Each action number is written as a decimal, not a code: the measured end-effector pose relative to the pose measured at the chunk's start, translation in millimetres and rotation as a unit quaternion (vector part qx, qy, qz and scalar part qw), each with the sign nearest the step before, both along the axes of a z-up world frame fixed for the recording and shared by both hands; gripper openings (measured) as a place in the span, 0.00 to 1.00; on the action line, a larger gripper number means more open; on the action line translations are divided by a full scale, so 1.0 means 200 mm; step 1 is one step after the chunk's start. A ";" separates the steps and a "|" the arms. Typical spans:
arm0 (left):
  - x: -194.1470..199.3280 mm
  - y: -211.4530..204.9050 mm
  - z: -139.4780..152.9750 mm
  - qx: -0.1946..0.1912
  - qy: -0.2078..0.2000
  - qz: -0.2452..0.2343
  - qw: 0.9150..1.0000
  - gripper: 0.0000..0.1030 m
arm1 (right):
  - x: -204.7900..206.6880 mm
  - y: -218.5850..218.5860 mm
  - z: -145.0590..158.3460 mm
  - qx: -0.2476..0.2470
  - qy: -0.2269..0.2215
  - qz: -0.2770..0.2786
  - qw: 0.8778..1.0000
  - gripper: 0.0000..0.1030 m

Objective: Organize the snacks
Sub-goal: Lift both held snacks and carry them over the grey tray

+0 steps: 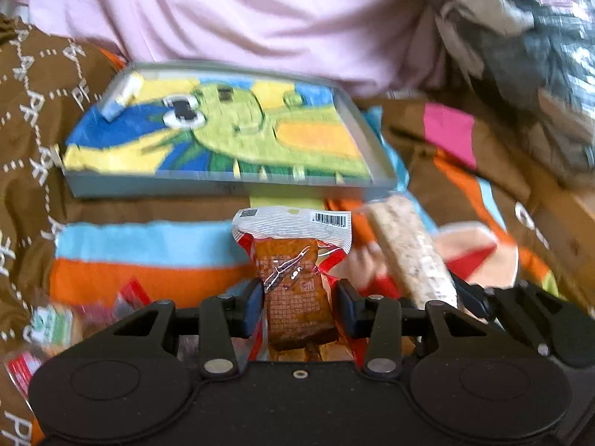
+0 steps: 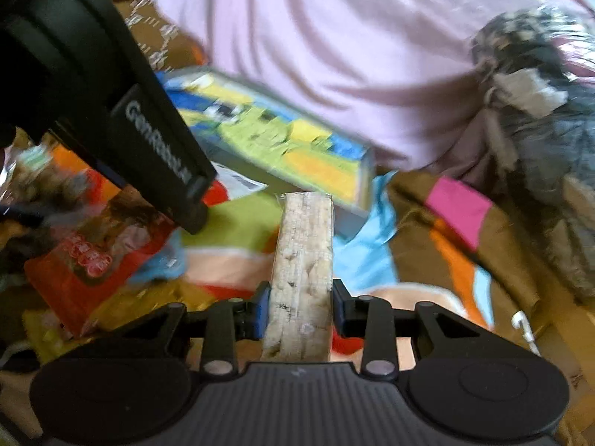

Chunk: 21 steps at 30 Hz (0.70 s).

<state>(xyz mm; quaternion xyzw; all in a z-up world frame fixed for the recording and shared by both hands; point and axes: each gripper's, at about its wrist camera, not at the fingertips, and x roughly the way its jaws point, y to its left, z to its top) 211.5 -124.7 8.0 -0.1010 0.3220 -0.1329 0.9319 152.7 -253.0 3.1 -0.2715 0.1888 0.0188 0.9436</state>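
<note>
My left gripper [image 1: 299,306] is shut on a brown snack packet [image 1: 293,278] with a white striped barcode top, held upright above the colourful blanket. My right gripper [image 2: 299,306] is shut on a long pale rice-cracker bar [image 2: 301,271] in clear wrap; the bar also shows in the left wrist view [image 1: 409,252], just right of the packet. A shallow grey tray [image 1: 148,186] lined with a cartoon-print towel lies ahead of both grippers; it also shows in the right wrist view [image 2: 349,219]. A small blue-white item [image 1: 119,102] lies in the tray's far left corner.
Loose snack packets lie at the left: a red bag [image 2: 89,256] and small wrappers [image 1: 52,325]. The left gripper's body [image 2: 111,104] crosses the right wrist view. A pink cloth [image 1: 241,18] rises behind the tray. A dark patterned bundle [image 1: 528,55] sits at the right.
</note>
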 end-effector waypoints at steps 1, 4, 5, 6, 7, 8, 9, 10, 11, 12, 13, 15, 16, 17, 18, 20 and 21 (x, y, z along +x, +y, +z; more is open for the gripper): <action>0.02 0.01 0.02 -0.002 -0.006 0.006 1.000 0.43 | 0.01 -0.01 0.02 0.016 -0.014 -0.003 1.000 0.35; 0.09 0.02 0.10 -0.009 -0.029 0.028 0.999 0.43 | 0.07 -0.05 0.07 0.047 -0.053 -0.010 0.997 0.36; 0.12 0.03 0.12 -0.011 -0.035 0.034 0.999 0.43 | 0.09 -0.05 0.08 0.058 -0.062 -0.013 0.996 0.36; 0.15 0.03 0.14 -0.013 -0.042 0.041 0.998 0.43 | 0.11 -0.06 0.09 0.068 -0.072 -0.015 0.995 0.36; 0.18 0.04 0.16 -0.014 -0.049 0.049 0.997 0.43 | 0.14 -0.07 0.10 0.078 -0.084 -0.019 0.993 0.36; 0.22 0.04 0.18 -0.015 -0.056 0.058 0.997 0.43 | 0.17 -0.07 0.11 0.086 -0.094 -0.022 0.992 0.36; 0.25 0.05 0.19 -0.015 -0.063 0.066 0.996 0.43 | 0.20 -0.08 0.13 0.097 -0.105 -0.024 0.989 0.36; 0.29 0.05 0.21 -0.015 -0.068 0.075 0.995 0.43 | 0.22 -0.09 0.14 0.108 -0.115 -0.026 0.987 0.36; 0.33 0.06 0.22 -0.016 -0.072 0.083 0.994 0.43 | 0.24 -0.10 0.15 0.119 -0.123 -0.028 0.985 0.36; 0.37 0.06 0.23 -0.016 -0.077 0.090 0.993 0.43 | 0.27 -0.10 0.16 0.127 -0.131 -0.027 0.983 0.36; 0.40 0.06 0.24 -0.015 -0.083 0.096 0.992 0.43 | 0.30 -0.10 0.17 0.136 -0.139 -0.024 0.981 0.36; 0.46 0.05 0.26 -0.011 -0.094 0.107 0.990 0.44 | 0.34 -0.11 0.18 0.143 -0.154 -0.019 0.977 0.36; 0.50 0.04 0.26 -0.011 -0.097 0.111 0.989 0.44 | 0.36 -0.10 0.19 0.146 -0.160 -0.016 0.976 0.36; 0.53 0.04 0.27 -0.011 -0.101 0.116 0.988 0.44 | 0.38 -0.10 0.19 0.149 -0.164 -0.013 0.975 0.36; 0.56 0.04 0.27 -0.012 -0.104 0.120 0.987 0.44 | 0.42 -0.10 0.19 0.150 -0.168 -0.011 0.974 0.36; 0.62 0.03 0.28 -0.012 -0.108 0.125 0.986 0.44 | 0.47 -0.10 0.19 0.159 -0.168 -0.005 0.973 0.36; 0.66 0.03 0.28 -0.012 -0.110 0.128 0.986 0.44 | 0.50 -0.10 0.19 0.164 -0.168 -0.004 0.972 0.36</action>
